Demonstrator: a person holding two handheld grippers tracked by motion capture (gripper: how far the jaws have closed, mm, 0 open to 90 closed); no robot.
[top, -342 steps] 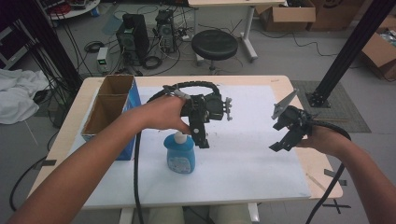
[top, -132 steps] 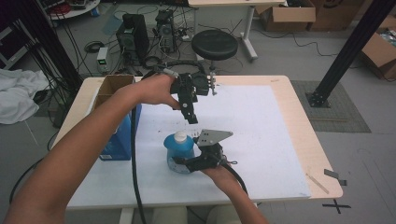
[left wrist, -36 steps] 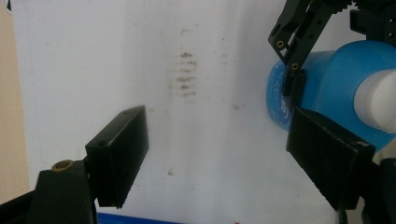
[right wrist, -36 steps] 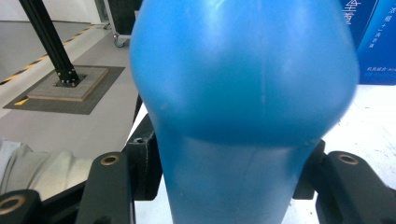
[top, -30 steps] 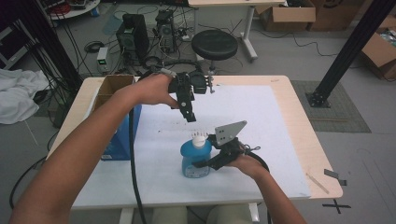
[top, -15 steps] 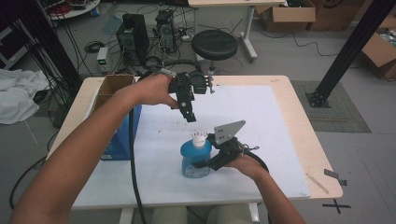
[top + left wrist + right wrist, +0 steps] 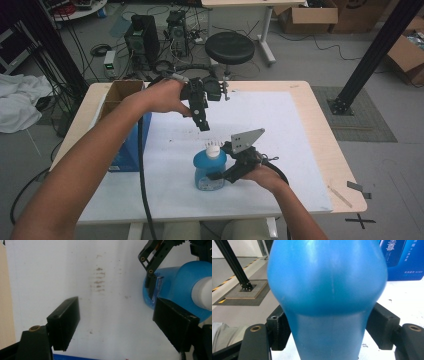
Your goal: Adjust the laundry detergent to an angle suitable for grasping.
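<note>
A glossy blue bottle (image 7: 209,169) with a bulbous shoulder, narrower waist and white ribbed cap stands upright near the desk's (image 7: 310,107) centre, slightly toward six o'clock. The right tongs (image 7: 220,176), at its three o'clock, have just been opening; the bottle sits between their pads, grip apparently released. The left tongs (image 7: 204,125) hang spread and empty at the bottle's twelve o'clock.

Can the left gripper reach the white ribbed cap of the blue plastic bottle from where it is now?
Probably yes. The left gripper hangs open just above the white ribbed cap of the blue plastic bottle, with nothing between them; the right gripper sits lower, around the bottle's body.
</note>
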